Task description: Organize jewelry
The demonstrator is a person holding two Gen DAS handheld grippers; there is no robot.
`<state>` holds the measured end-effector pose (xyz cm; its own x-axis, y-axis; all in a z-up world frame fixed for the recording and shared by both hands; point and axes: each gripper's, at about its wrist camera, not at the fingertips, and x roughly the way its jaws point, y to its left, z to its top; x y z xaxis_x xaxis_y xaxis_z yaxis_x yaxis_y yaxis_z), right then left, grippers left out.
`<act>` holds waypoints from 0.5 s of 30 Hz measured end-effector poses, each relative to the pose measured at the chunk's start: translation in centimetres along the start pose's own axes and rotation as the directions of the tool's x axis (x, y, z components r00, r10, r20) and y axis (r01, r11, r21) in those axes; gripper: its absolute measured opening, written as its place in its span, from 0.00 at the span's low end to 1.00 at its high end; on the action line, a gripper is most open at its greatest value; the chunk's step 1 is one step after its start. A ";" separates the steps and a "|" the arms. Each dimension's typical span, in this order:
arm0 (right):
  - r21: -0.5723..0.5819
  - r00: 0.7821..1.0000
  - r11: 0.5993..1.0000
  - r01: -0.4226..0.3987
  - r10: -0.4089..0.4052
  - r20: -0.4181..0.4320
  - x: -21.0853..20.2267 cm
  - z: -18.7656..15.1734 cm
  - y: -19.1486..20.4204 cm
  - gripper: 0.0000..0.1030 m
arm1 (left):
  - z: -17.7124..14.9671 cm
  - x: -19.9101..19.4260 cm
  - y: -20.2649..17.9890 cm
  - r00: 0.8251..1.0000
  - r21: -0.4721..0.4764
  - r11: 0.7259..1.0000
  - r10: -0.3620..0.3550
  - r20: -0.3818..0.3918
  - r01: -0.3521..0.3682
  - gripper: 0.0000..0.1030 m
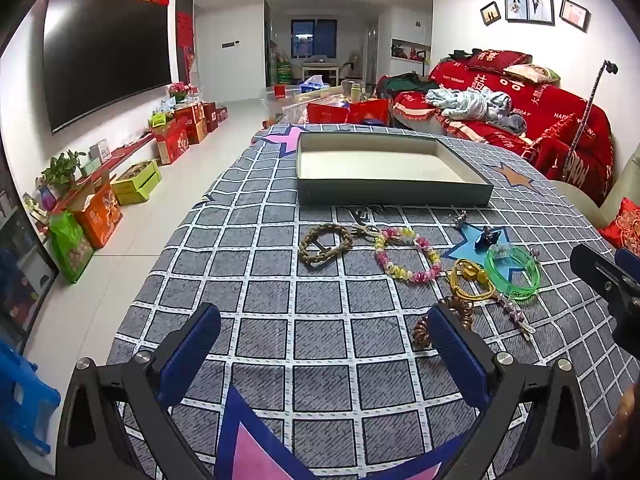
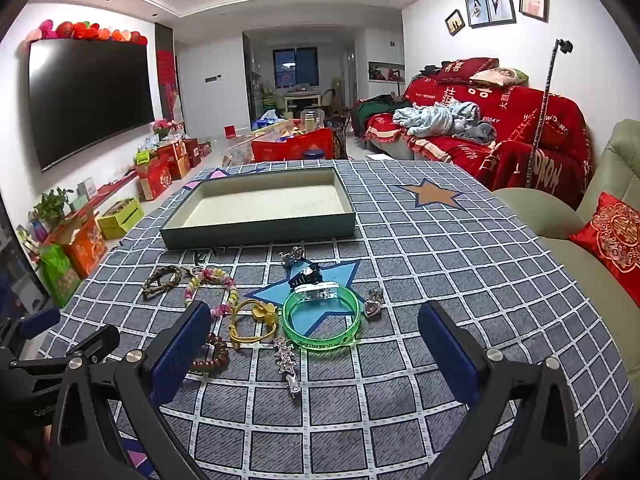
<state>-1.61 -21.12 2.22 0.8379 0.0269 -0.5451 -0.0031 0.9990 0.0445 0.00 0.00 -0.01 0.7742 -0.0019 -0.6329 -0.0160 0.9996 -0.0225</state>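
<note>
While both claws are hovering wide and empty, the right gripper [image 2: 316, 344] is sitting nearer the jewelry: the green bangle [image 2: 322, 320] is lying just ahead between its fingers, the empty tray [image 2: 260, 234] beyond; the left gripper [image 1: 324, 344] is facing bare cloth.

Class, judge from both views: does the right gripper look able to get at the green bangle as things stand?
Probably yes. The right gripper is open, and the green bangle lies flat on the cloth just ahead between its fingers, nothing on top. The star hair clip beside it might get nudged.
</note>
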 end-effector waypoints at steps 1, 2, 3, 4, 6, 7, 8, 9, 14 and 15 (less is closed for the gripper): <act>0.000 1.000 1.000 -0.001 0.001 -0.002 0.1 -0.1 0.1 1.00 | 0.0 0.0 0.0 1.000 -0.001 1.000 0.000 -0.009 0.000 1.00; 0.001 1.000 1.000 -0.002 0.002 -0.003 0.2 -0.1 0.2 1.00 | 0.0 0.0 0.0 1.000 -0.001 1.000 0.001 -0.010 -0.001 1.00; 0.001 1.000 1.000 -0.002 0.002 -0.003 0.2 -0.1 0.2 1.00 | 0.0 0.0 0.0 1.000 -0.001 1.000 0.001 -0.011 -0.001 1.00; 0.000 1.000 1.000 -0.002 0.002 -0.004 0.2 -0.1 0.2 1.00 | 0.0 0.1 0.0 1.000 -0.001 1.000 0.002 -0.010 -0.002 1.00; 0.001 1.000 1.000 -0.003 0.003 -0.004 0.2 -0.2 0.2 1.00 | 0.0 0.1 0.0 1.000 -0.002 1.000 0.003 -0.009 -0.003 1.00; 0.001 1.000 1.000 -0.003 0.003 -0.003 0.2 -0.1 0.2 1.00 | 0.0 0.0 0.1 1.000 -0.003 1.000 0.003 -0.008 -0.003 1.00; 0.000 1.000 1.000 -0.002 0.002 -0.004 0.2 -0.1 0.2 1.00 | 0.0 0.0 0.1 1.000 -0.003 1.000 0.004 -0.007 -0.004 1.00; 0.000 1.000 1.000 -0.002 0.002 -0.004 0.2 -0.1 0.3 1.00 | 0.0 0.0 0.1 1.000 -0.004 1.000 0.004 -0.007 -0.004 1.00; -0.001 1.000 1.000 -0.005 0.005 -0.007 0.3 -0.2 0.3 1.00 | -0.4 -0.1 -0.1 1.000 0.000 1.000 -0.005 -0.013 0.005 1.00; -0.001 1.000 1.000 -0.006 0.006 -0.010 0.4 -0.2 0.3 1.00 | -0.4 -0.1 -0.1 1.000 0.000 1.000 -0.005 -0.014 0.005 1.00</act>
<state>-1.41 -20.76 1.90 0.8325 0.0336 -0.5530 -0.0092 0.9989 0.0468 -0.27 -0.11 -0.24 0.7656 -0.0075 -0.6432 -0.0120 0.9996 -0.0259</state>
